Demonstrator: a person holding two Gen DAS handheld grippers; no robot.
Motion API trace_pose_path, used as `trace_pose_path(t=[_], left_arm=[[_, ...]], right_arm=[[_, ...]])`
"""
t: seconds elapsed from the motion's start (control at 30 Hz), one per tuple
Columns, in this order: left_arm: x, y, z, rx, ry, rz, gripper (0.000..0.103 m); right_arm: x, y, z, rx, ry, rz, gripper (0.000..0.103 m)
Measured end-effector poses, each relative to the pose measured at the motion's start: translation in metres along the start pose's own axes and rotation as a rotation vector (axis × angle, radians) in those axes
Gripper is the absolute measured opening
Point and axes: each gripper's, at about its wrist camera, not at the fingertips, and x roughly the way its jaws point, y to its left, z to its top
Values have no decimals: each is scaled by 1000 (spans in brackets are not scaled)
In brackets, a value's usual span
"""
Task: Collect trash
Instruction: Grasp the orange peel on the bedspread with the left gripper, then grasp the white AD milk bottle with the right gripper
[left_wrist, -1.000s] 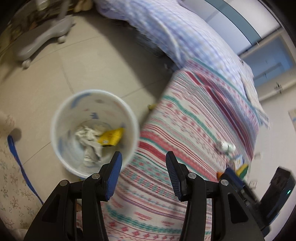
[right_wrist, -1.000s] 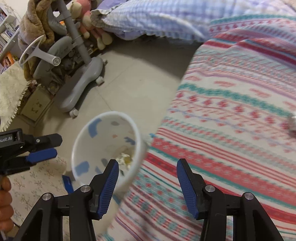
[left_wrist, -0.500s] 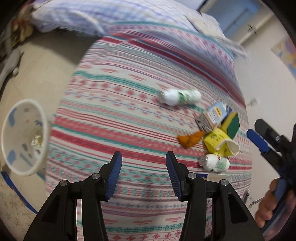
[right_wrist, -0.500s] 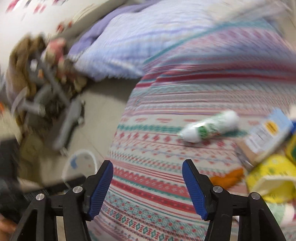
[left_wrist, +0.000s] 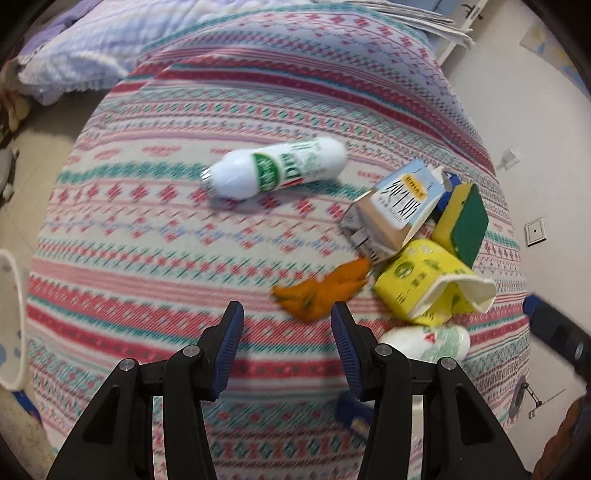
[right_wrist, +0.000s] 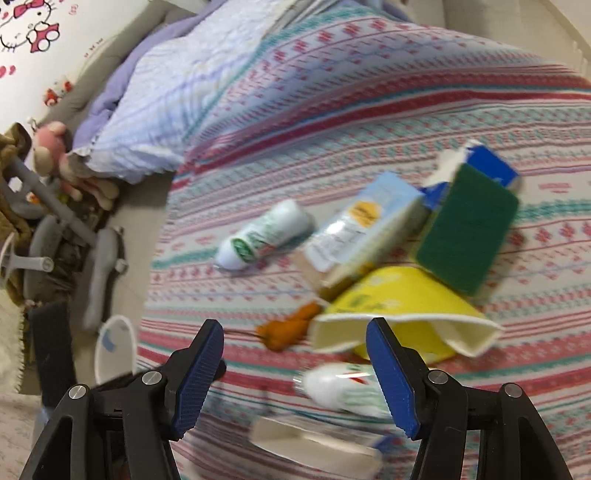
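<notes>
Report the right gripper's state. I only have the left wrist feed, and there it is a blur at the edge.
Observer: The right gripper is open and empty over the striped blanket. The small white bottle lies just ahead of its fingers.
Operator: Check behind the green-and-yellow sponge.
Observer: A blue carton lies against the far side of the sponge, and its top looks torn open.
Operator: Name anything nearer than that bottle.
Observer: One pale flat piece lies on the blanket. It is too blurred to identify.
</notes>
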Motion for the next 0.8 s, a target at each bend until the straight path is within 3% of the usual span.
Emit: trace_pose_path(t=[0.13,0.4,0.47,0.57,0.8], left_arm=[[15,-11,6,20,3,-10,52],[32,-23,9,28,-15,15,50],[33,-25,10,38,-16,-1,32],[33,-29,9,44,-21,10,23],[20,-21,3,39,-7,3,19]], right_arm=[[-4,-14,-8,-45,12,-69,69],[-10,-39,-19,-57,34,-96,69],[-10,-40,-20,-67,37,-102,69],[-7,-38,-21,-82,46,-110,69],[15,-33,-27,-148,124,-135,69]])
